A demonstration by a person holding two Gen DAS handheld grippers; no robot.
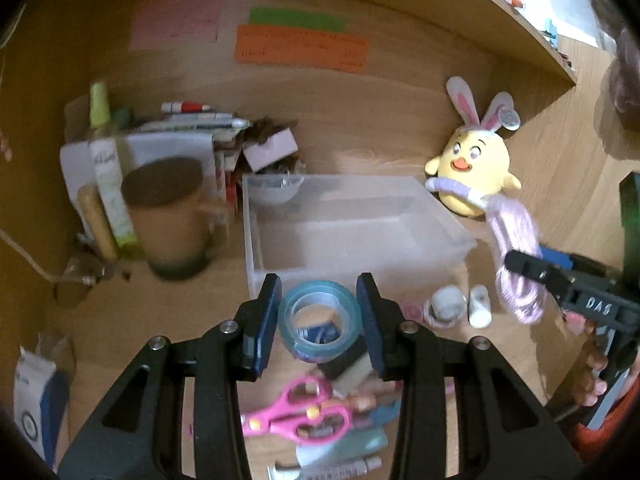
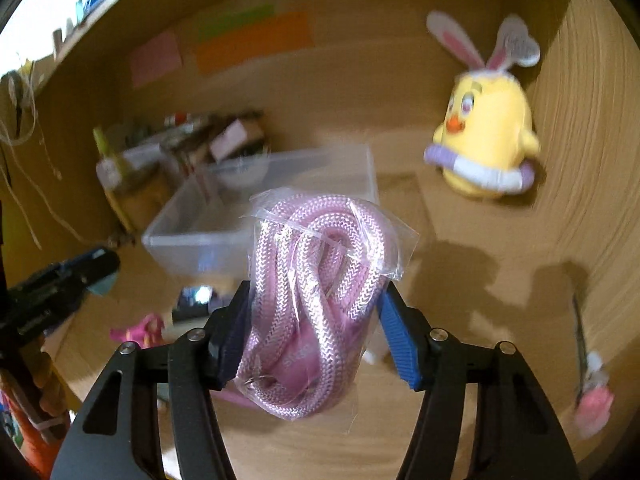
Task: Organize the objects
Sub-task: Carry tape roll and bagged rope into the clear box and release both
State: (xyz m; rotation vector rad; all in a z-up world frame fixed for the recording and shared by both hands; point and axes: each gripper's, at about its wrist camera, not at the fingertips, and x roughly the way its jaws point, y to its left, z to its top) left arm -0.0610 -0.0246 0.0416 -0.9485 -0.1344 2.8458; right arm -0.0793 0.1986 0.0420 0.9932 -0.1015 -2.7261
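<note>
Braided pink rope [image 2: 316, 300] bagged in crinkly film, pinched by right tool [image 2: 316, 320].

The rope [image 2: 316, 304] is pink with a woven zigzag pattern, in a clear bag, and the tape [image 1: 319, 316] is see-through blue. The chick [image 1: 472, 168] is yellow with an orange beak, pink and white bunny ears and a purple and white ring. The scissors [image 1: 300, 412] are bright pink, the bin [image 1: 352, 224] is clear, the counter [image 1: 400, 148] is light brown wood, and the hand-held gripper [image 1: 319, 320] is black with blue pads.

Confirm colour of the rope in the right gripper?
Pale pink braided rope, bagged in clear plastic; clearest in the right wrist view.
</note>
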